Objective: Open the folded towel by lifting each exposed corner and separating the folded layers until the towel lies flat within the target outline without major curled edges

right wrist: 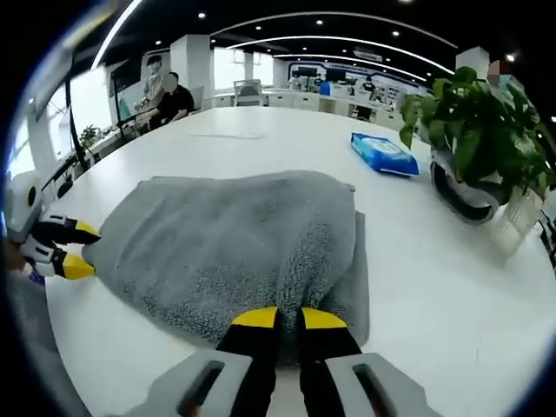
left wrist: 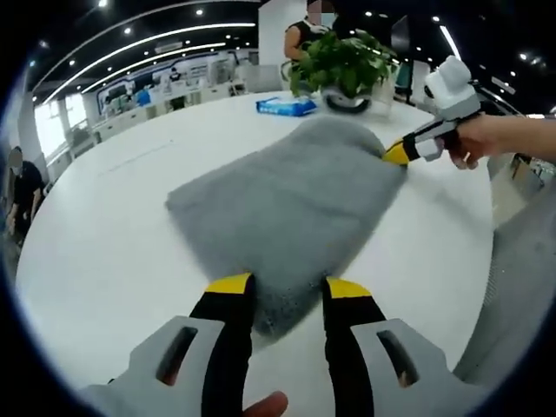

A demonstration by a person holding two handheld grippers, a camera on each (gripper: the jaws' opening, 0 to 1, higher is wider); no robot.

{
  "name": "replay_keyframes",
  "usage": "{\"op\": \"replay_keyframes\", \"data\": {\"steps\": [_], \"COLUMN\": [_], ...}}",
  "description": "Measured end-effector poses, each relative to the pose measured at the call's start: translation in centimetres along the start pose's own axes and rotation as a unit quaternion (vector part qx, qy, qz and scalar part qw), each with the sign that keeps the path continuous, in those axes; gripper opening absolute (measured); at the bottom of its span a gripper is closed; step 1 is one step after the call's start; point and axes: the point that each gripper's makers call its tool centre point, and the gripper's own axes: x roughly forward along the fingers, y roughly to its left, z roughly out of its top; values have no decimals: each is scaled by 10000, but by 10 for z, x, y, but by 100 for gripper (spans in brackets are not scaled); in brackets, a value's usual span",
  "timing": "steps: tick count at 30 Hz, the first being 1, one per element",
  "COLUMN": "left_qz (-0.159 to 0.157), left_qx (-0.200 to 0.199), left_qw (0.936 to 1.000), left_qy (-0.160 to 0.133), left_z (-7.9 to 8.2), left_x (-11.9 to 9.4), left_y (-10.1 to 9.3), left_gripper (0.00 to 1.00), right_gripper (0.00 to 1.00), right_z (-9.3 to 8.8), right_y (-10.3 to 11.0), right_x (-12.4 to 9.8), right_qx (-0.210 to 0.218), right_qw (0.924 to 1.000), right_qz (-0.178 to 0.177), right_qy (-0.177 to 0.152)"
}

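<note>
2 claws work on 1 grey towel [left wrist: 291, 204] that lies on the white round surface [left wrist: 113, 252], toward the middle of it. In the left gripper view, the left claw [left wrist: 287, 287] has its yellow-tipped jaws parted, one on each side of the towel's near corner, which reaches in between them; whether the tips press the cloth I cannot tell. A fingertip shows at the bottom of that view. At the towel's far right corner, the right claw [left wrist: 396, 155] meets the cloth with its yellow tip, held by a hand [left wrist: 486, 139] that comes in from the right.

In the right gripper view, the right claw [right wrist: 289, 318] has its jaws drawn close together with the towel [right wrist: 234, 243] edge pinched between the yellow tips. The towel's upper layer bulges up, and a lower layer lies flat beneath it along the right side. The left claw [right wrist: 76, 248] sits at the towel's far left corner with its 2 yellow tips apart, just at the cloth.

Beyond the towel, toward the far edge of the surface, lies a blue packet [right wrist: 384, 154], well apart from the cloth. Near it stands a green potted plant [right wrist: 473, 130] in a white pot. People sit in the office behind the surface.
</note>
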Motion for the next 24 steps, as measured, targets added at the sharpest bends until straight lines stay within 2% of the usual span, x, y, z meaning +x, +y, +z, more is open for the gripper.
{"op": "replay_keyframes", "data": {"steps": [5,8,13,24], "left_qz": [-100,-131,-177,-392], "left_qx": [195,230,143,-120], "left_qw": [9996,9994,9991,9976], "left_qy": [185,241,357,561], "left_z": [-8,-11,-15,-22], "left_x": [-8,-11,-18,-28], "left_y": [-10,-14,-24,-44], "left_gripper": [27,27,27,28], "right_gripper": [4,4,4,4], "right_z": [-1,0,1,6], "right_y": [1,1,3,1], "right_x": [0,1,3,10], "right_qx": [-455,-464,-890,-1120], "right_qw": [9988,9986,9947,9904], "right_qz": [79,160,210,510], "right_qy": [138,219,462,627]}}
